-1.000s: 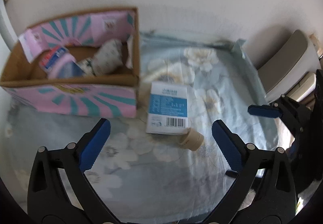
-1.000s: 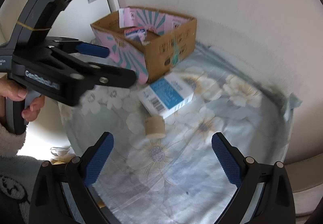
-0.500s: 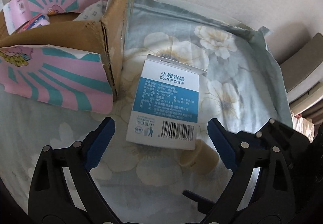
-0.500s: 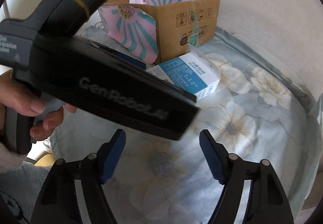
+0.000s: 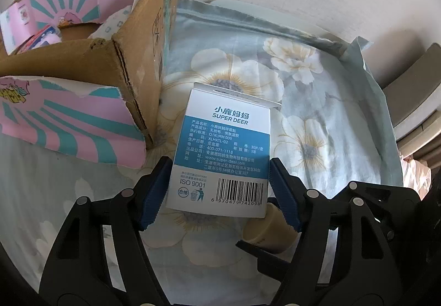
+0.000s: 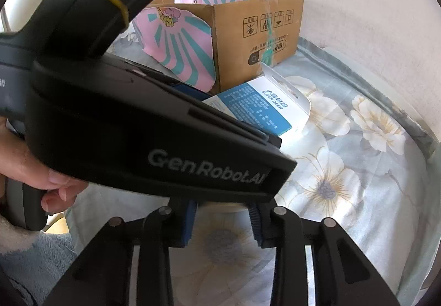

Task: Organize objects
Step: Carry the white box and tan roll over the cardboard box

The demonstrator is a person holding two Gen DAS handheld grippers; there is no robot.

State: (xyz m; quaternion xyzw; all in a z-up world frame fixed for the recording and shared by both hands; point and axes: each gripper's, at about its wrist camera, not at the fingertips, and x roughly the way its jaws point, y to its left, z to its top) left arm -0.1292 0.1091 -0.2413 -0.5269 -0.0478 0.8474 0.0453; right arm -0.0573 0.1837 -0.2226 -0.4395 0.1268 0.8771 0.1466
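Note:
A white and blue carton (image 5: 223,149) printed "SUPER DEER" lies flat on the floral cloth (image 5: 325,113). My left gripper (image 5: 219,190) straddles its near end. Its jaws are closing, and both blue pads (image 5: 155,190) touch the carton's long sides. Just behind the carton's near right corner sits a small beige cylinder (image 5: 264,231). In the right wrist view my right gripper (image 6: 223,220) is shut on that cylinder (image 6: 220,206), of which only the pale top shows. The left gripper's black body (image 6: 148,140) hides most of the carton (image 6: 264,107) there.
An open cardboard box (image 5: 129,63) wrapped in pink and teal paper stands left of the carton and holds several items; it also shows at the back (image 6: 248,30). A person's hand (image 6: 27,168) grips the left handle. Grey furniture (image 5: 413,102) stands beyond the cloth's right edge.
Both grippers came down toward the cloth. The left jaws narrowed from wide open onto the carton's sides. The right jaws closed in on the beige cylinder.

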